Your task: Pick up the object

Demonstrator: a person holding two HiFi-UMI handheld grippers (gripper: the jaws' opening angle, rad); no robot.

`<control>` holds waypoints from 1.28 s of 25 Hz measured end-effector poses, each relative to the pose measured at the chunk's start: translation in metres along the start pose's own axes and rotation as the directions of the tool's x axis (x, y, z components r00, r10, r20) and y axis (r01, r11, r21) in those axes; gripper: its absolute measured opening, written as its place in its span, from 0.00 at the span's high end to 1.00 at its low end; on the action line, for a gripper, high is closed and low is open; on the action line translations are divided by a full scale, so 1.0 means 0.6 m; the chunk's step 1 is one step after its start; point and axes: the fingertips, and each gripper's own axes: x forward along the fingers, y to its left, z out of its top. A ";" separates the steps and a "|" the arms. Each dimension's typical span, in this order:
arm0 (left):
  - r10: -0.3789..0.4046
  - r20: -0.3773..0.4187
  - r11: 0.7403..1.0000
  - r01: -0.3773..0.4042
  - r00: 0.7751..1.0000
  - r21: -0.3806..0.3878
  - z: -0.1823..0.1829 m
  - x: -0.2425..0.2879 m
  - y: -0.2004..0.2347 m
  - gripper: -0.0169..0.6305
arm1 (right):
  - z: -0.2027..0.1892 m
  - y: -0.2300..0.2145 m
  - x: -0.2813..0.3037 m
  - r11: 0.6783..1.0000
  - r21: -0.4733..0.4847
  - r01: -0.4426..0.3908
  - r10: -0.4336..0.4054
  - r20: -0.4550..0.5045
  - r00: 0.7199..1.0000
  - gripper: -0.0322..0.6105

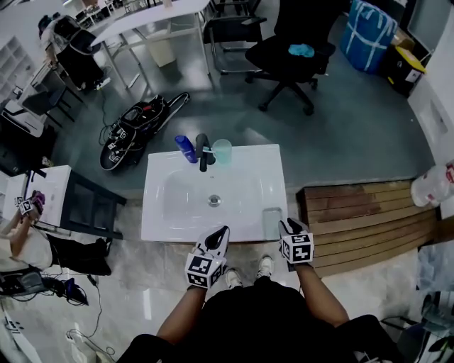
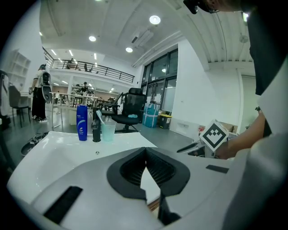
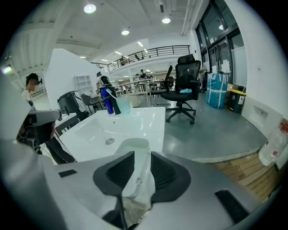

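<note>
Both hovered at the white sink's front edge; the left gripper had its jaws pressed together, empty; the right gripper clamped a pale translucent container on the sink's front right corner.

A grey polished concrete floor spreads across a large open hall. A black swivel office chair stands on it near a long white table, and a brown slatted wooden platform lies at the floor's edge. Tall dark-framed windows rise beside a plain white wall. Round ceiling lamps glow above a railed mezzanine balcony.
</note>
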 end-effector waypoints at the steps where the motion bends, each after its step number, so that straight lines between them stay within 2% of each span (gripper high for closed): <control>1: 0.002 -0.002 1.000 -0.002 1.000 0.002 -0.001 0.001 0.000 0.95 | -0.002 0.000 0.005 1.000 0.002 -0.003 0.003 -0.005 1.000 0.76; 11: 0.022 -0.030 1.000 -0.022 0.999 0.001 -0.014 0.001 0.001 0.95 | 0.007 -0.013 0.056 0.999 -0.026 0.030 -0.031 -0.036 0.999 0.76; 15: 0.024 -0.035 1.000 -0.024 0.999 -0.001 -0.010 -0.001 0.001 0.95 | 0.007 -0.019 0.065 0.998 -0.042 0.053 -0.055 -0.052 0.997 0.83; 19: 0.025 -0.033 1.000 -0.026 0.999 -0.008 -0.011 0.000 0.002 0.95 | -0.003 -0.019 0.071 0.997 -0.049 0.058 -0.061 -0.076 0.995 0.84; 22: 0.028 -0.035 1.000 -0.028 0.999 -0.013 -0.011 0.002 0.002 0.95 | -0.004 -0.026 0.069 0.996 -0.054 0.076 -0.079 -0.072 0.994 0.89; 32: 0.029 -0.031 0.999 -0.029 0.999 -0.013 -0.008 0.004 0.001 0.95 | 0.001 -0.035 0.058 0.996 -0.016 0.092 -0.093 -0.043 0.995 0.89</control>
